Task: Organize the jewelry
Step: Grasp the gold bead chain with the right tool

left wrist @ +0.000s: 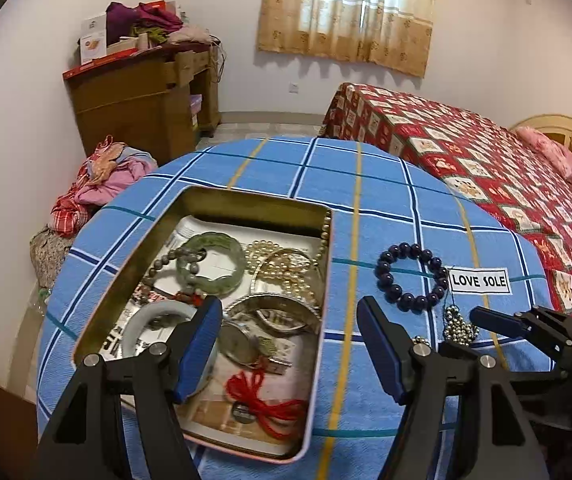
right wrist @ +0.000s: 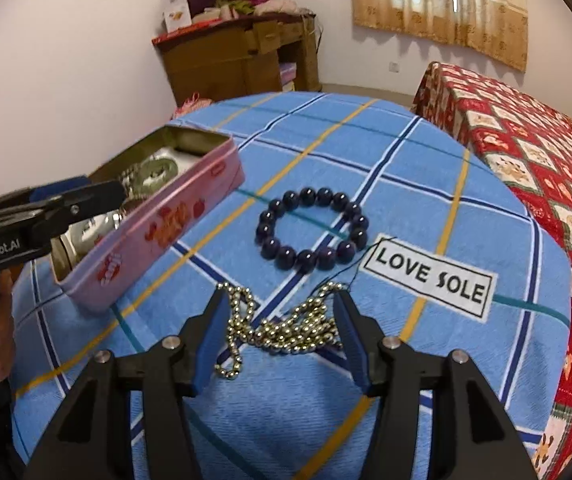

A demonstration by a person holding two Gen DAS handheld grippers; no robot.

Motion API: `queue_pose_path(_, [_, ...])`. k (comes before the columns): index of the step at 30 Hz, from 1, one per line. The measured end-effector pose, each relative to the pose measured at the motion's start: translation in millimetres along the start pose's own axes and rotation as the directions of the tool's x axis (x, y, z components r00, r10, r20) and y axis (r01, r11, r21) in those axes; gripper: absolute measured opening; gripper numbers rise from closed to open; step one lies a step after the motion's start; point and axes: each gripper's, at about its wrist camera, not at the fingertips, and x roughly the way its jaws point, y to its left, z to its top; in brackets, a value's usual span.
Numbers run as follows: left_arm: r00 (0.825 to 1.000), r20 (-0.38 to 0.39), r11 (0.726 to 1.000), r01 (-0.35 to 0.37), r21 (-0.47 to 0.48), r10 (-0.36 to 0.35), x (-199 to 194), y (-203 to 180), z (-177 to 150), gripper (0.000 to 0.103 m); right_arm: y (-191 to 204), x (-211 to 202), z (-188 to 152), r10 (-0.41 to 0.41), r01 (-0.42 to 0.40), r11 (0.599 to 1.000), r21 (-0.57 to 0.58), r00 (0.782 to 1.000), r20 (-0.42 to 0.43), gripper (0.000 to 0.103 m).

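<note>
Checked cloth, tin, bracelet, chain

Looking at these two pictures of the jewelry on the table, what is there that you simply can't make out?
- Left wrist view: the white bangle in the tin is partly hidden by the left gripper finger.
- Left wrist view: the silver bead chain is partly covered by the right gripper.
- Right wrist view: most of the tin's contents sit behind its pink wall; the green bangle shows blurred.
- Both views: the table's legs are hidden under the blue cloth.
</note>
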Motion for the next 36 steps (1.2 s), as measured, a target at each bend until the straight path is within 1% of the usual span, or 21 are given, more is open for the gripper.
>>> queue_pose_path(5, [1.000, -0.003, 1.000, 0.007, 0.015, -0.007, 0.6, -7.4, 0.8, 0.070, 1.7, 7.2, -8.4, 0.003, -0.005, 0.999, -0.033, 0.999, -0.051, 0.057])
queue_pose_path(7, [1.000, -0.001, 0.999, 0.016, 0.027, -0.016, 0.0, -11.9, 0.4, 0.070, 1.6, 6.2, -11.9, -0.009, 0.007, 0.999, -0.046, 0.999, -0.043, 0.053])
queue_pose_path(9, [1.000, -0.005, 0.999, 0.024, 0.042, -0.023, 1.6, -17.9, 0.1, 0.070, 1.9, 7.1, -11.7, 0.005, -0.008, 0.999, -0.053, 0.999, -0.050, 0.017])
queue_pose_path(12, [1.000, 0.000, 0.997, 0.031, 0.073, -0.031, 4.1, -27.8, 1.3, 0.070, -0.2, 4.5, -12.1, 0.003, -0.004, 0.999, -0.037, 1.000, -0.029, 0.016])
queue_pose_path(13, [1.000, -0.002, 0.996, 0.028, 0.083, -0.028, 6.5, -31.3, 2.1, 0.070, -2.4, 1.6, -11.5, -0.015, 0.015, 0.999, -0.034, 1.000, -0.011, 0.012])
queue_pose_path(14, [1.000, -0.008, 0.996, 0.029, 0.089, -0.028, 8.9, -34.1, 3.0, 0.070, -3.9, -0.3, -10.7, -0.037, 0.037, 0.999, -0.034, 0.999, 0.000, 0.012])
queue_pose_path(16, [0.998, -0.015, 0.994, 0.054, 0.093, -0.053, 14.1, -40.6, 5.8, 0.070, -11.6, -3.4, -8.0, -0.070, 0.071, 0.997, -0.020, 0.997, 0.020, 0.012])
queue_pose_path(18, [0.998, -0.026, 0.992, 0.060, 0.108, -0.057, 19.6, -48.5, 7.7, 0.070, -23.4, -5.4, -4.8, -0.105, 0.105, 0.994, 0.004, 0.994, 0.033, 0.012])
queue_pose_path(19, [0.998, -0.027, 0.991, 0.065, 0.120, -0.063, 22.1, -53.5, 9.0, 0.070, -31.4, -6.7, -2.8, -0.137, 0.137, 0.991, 0.016, 0.990, 0.043, 0.012])
queue_pose_path(22, [0.997, -0.035, 0.986, 0.069, 0.154, -0.065, 31.2, -68.5, 13.3, 0.070, -48.3, -6.9, 1.1, -0.168, 0.165, 0.985, 0.054, 0.984, 0.052, 0.012])
queue_pose_path(23, [0.996, -0.044, 0.984, 0.080, 0.162, -0.074, 35.5, -73.6, 14.7, 0.070, -55.1, -6.0, 1.7, -0.184, 0.180, 0.981, 0.069, 0.981, 0.055, 0.012])
queue_pose_path(24, [0.996, -0.049, 0.982, 0.084, 0.166, -0.077, 39.1, -77.5, 15.6, 0.070, -62.5, -4.5, 1.8, -0.189, 0.183, 0.979, 0.094, 0.981, 0.053, 0.012])
queue_pose_path(26, [0.995, -0.063, 0.981, 0.085, 0.173, -0.075, 48.9, -84.5, 17.6, 0.069, -71.7, -4.3, 2.6, -0.161, 0.153, 0.979, 0.137, 0.986, 0.052, 0.012])
queue_pose_path(27, [0.993, -0.081, 0.980, 0.095, 0.173, -0.081, 56.0, -87.9, 18.3, 0.061, -72.1, -4.6, 2.2, -0.162, 0.153, 0.979, 0.137, 0.985, 0.055, 0.012])
queue_pose_path(28, [0.991, -0.104, 0.981, 0.100, 0.169, -0.084, 63.8, -90.4, 18.5, 0.049, -70.1, -4.3, 1.1, -0.162, 0.154, 0.980, 0.129, 0.985, 0.056, 0.012])
queue_pose_path(30, [0.986, -0.143, 0.982, 0.106, 0.154, -0.084, 77.3, -93.1, 17.6, 0.042, -65.9, -4.8, 0.5, -0.165, 0.157, 0.981, 0.116, 0.984, 0.064, 0.012])
queue_pose_path(34, [0.984, -0.172, 0.987, 0.071, 0.146, -0.045, 96.0, -95.1, 11.9, 0.042, -70.6, -4.8, -1.1, -0.136, 0.126, 0.983, 0.136, 0.989, 0.065, 0.012])
queue_pose_path(36, [0.987, -0.155, 0.986, 0.060, 0.158, -0.035, 93.3, -97.1, 11.8, 0.042, -72.2, -3.6, -0.7, -0.116, 0.107, 0.984, 0.141, 0.991, 0.061, 0.012])
